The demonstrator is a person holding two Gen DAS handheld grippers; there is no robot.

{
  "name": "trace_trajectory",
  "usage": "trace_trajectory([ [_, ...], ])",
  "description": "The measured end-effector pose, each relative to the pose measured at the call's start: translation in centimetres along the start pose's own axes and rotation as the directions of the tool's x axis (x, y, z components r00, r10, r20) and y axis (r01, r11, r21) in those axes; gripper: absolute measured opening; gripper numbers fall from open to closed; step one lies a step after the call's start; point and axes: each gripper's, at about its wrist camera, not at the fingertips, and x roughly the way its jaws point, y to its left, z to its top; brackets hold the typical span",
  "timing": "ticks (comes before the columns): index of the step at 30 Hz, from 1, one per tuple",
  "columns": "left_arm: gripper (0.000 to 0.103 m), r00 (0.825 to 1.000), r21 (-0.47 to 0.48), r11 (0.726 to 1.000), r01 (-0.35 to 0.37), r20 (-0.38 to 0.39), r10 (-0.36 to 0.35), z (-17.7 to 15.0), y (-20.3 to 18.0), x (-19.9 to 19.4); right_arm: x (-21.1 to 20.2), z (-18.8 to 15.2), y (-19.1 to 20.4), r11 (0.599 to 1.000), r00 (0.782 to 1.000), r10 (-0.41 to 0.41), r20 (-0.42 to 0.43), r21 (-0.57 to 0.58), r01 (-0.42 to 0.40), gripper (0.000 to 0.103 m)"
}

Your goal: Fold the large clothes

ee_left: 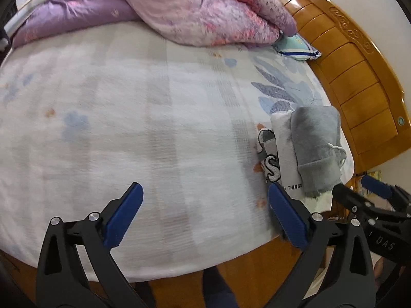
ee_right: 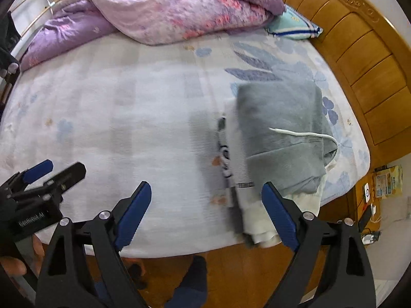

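I see soft, even daylight, no glare. Both views motion-blurred, esp. the bed sheet [ee_left: 154, 118]; heavy fisheye bend w/ dark vignette at corners.

Bed [ee_right: 154, 107]: quilt [ee_right: 179, 7], pillow [ee_right: 292, 25], seemingly folded clothes [ee_right: 280, 133]

White garment [ee_right: 257, 220] mostly hidden under grey garment [ee_right: 280, 128]; its print blurred, unreadable. Pillow [ee_right: 292, 27] partly covered by quilt [ee_right: 179, 7].

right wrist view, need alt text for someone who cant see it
A folded grey garment lies on a folded white one near the bed's right edge. The open, empty right claw hovers in front, the left claw at far left, and a purple quilt is heaped behind.
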Motion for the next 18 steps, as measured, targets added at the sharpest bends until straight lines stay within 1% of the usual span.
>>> trace_trajectory([
  [3,0.098,1.0,0.02,1.0,-0.002,0.018,0.002,-0.1,1.2,-3.6,-3.2,-0.1,2.3,1.0,1.0,-0.013,0.027,0.016,0.012,0.085],
  [6,0.098,0.999,0.042,0.999,-0.013,0.053,0.011,-0.3,1.9,-7.2,-6.3,-0.3,4.0,1.0,0.998,-0.008,0.057,0.024,0.007,0.085],
  [8,0.098,0.997,0.039,0.999,-0.032,0.067,0.03,-0.4,2.2,-9.2,-8.2,-0.5,4.9,1.0,0.997,-0.004,0.075,0.023,0.002,0.085],
  [10,0.098,0.997,0.036,0.999,-0.021,0.079,0.018,-0.5,2.4,-11.1,-10.0,-0.6,5.9,1.0,0.996,-0.003,0.093,0.011,0.002,0.085],
  [13,0.098,0.995,0.032,0.999,-0.033,0.099,0.029,-1.0,2.2,-13.6,-12.3,-1.0,6.6,1.0,0.993,-0.005,0.115,0.004,0.005,0.085],
  [16,0.098,0.992,0.033,0.999,-0.029,0.125,0.024,-1.4,2.0,-15.8,-14.5,-1.2,6.8,1.0,0.99,-0.005,0.143,0.0,0.005,0.085],
  [18,0.098,0.989,0.023,0.999,-0.042,0.146,0.038,-1.6,1.8,-17.4,-16.0,-1.3,6.7,1.0,0.987,0.008,0.158,0.001,-0.008,0.085],
])
